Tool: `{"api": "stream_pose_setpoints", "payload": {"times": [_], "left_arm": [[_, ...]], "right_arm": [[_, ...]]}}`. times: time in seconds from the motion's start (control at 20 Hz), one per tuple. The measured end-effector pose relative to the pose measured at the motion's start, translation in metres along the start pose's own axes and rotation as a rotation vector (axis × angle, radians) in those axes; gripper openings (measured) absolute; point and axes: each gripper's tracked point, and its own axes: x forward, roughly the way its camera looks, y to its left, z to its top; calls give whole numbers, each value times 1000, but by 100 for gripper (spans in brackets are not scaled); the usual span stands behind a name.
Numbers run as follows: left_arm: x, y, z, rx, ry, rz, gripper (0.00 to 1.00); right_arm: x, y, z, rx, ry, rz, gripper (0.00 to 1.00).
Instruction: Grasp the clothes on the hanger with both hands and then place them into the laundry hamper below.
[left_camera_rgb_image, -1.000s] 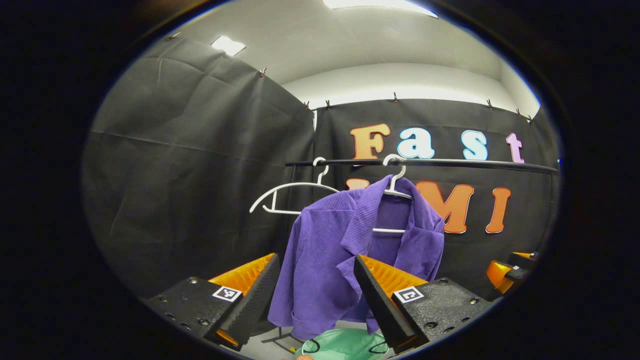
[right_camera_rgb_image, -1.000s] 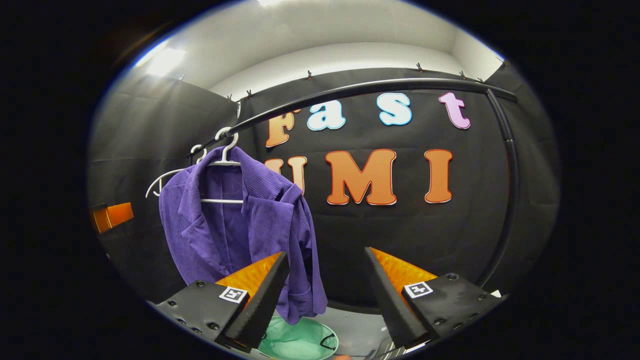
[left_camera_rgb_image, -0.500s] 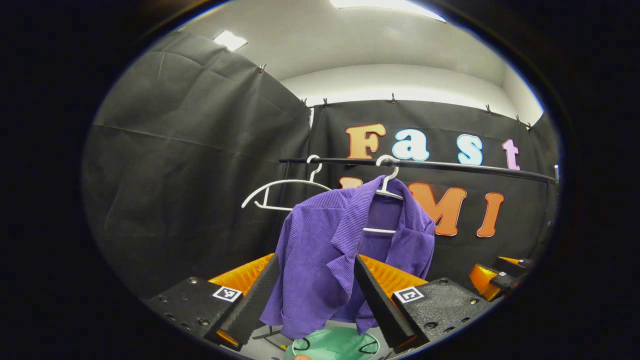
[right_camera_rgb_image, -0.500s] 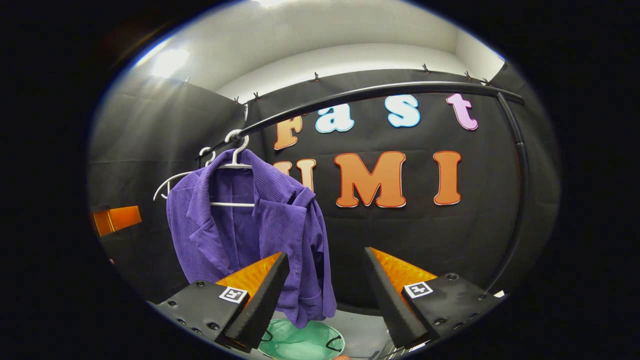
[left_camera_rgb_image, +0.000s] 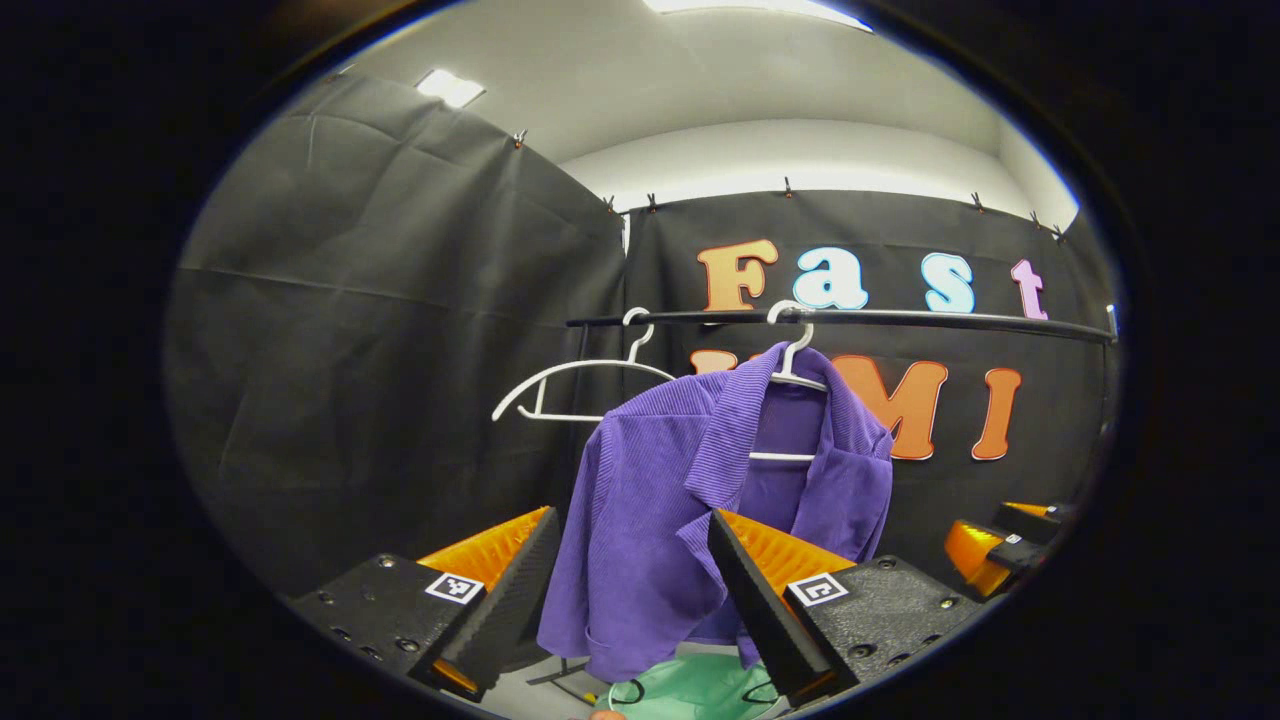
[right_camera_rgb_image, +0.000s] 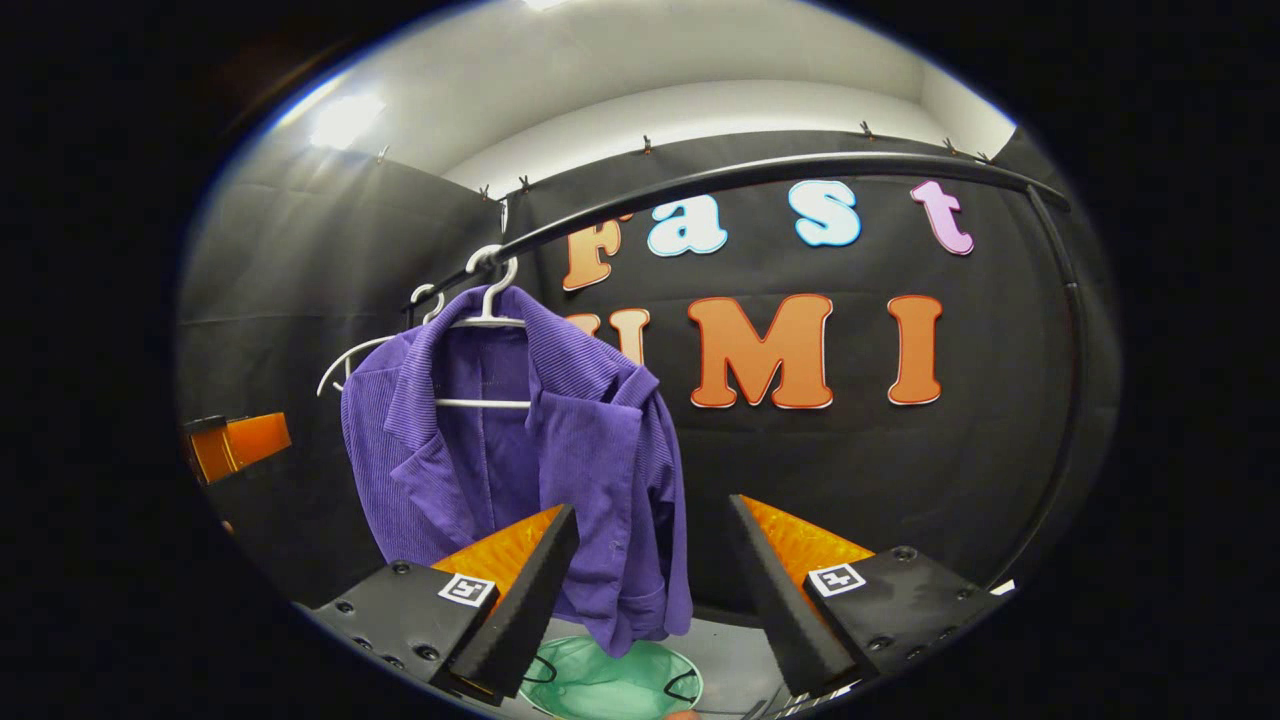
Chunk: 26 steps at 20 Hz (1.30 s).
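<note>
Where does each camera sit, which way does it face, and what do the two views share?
Left gripper view: rides on the left tool, facing the purple shirt between its own open fingers; the right tool shows at far right.
Right gripper view: rides on the right tool, facing the booth wall, shirt left of centre; its own open fingers at bottom, the left tool at far left.
Shared: shirt, white hanger, black rail, green hamper below.

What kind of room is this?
Probably a small laundry practice booth with black cloth walls: a purple ribbed shirt hangs on a white hanger from a black rail, above a green hamper.
</note>
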Motion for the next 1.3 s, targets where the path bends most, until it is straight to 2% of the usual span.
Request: {"api": "stream_pose_setpoints", "payload": {"times": [0.05, 0.1, 0.15, 0.2, 0.25, 0.35, 0.4, 0.45, 0.5, 0.55, 0.65, 0.7, 0.75, 0.8, 1.05, 1.2, 1.25, 1.3], "left_arm": [[2, 1, -3, 5, 8, 4, 99], [3, 4, -4, 12, 13, 8, 95], [4, 5, -4, 15, 13, 10, 92], [4, 6, -3, 16, 12, 11, 92], [6, 7, -3, 16, 9, 11, 95], [15, 5, -6, 25, 20, -3, 92], [19, 5, -7, 35, 27, -3, 95], [23, 8, -7, 43, 29, -1, 99], [26, 9, -6, 45, 31, 1, 92], [29, 11, -6, 43, 31, 5, 95], [35, 16, -7, 44, 34, 13, 95], [38, 18, -8, 49, 36, 15, 95], [40, 20, -9, 55, 40, 18, 95], [43, 23, -9, 60, 44, 22, 95], [52, 31, -11, 72, 62, 30, 95], [57, 22, -13, 63, 68, 10, 96], [59, 17, -15, 61, 71, 2, 96], [62, 11, -18, 56, 76, -7, 96]], "right_arm": [[8, 6, -3, -1, 4, 2, 91], [17, 12, -7, 2, 12, -3, 97], [26, 19, -12, 12, 19, -2, 89], [38, 30, -15, 24, 25, 7, 98], [49, 39, -21, 35, 33, 17, 98], [74, 55, -31, 44, 50, 34, 98], [85, 61, -35, 45, 61, 38, 98], [97, 65, -39, 45, 69, 37, 90], [109, 68, -44, 44, 72, 32, 90], [121, 71, -47, 42, 74, 24, 98], [143, 76, -53, 30, 86, 0, 98], [153, 79, -57, 16, 92, -15, 89], [162, 81, -60, 3, 90, -32, 89], [167, 82, -60, -3, 86, -48, 98], [201, 80, -75, -12, 74, -160, 98], [216, 70, -74, 8, 73, -159, 98], [217, 67, -72, 13, 71, -153, 94], [217, 62, -71, 16, 68, -152, 85]]}}
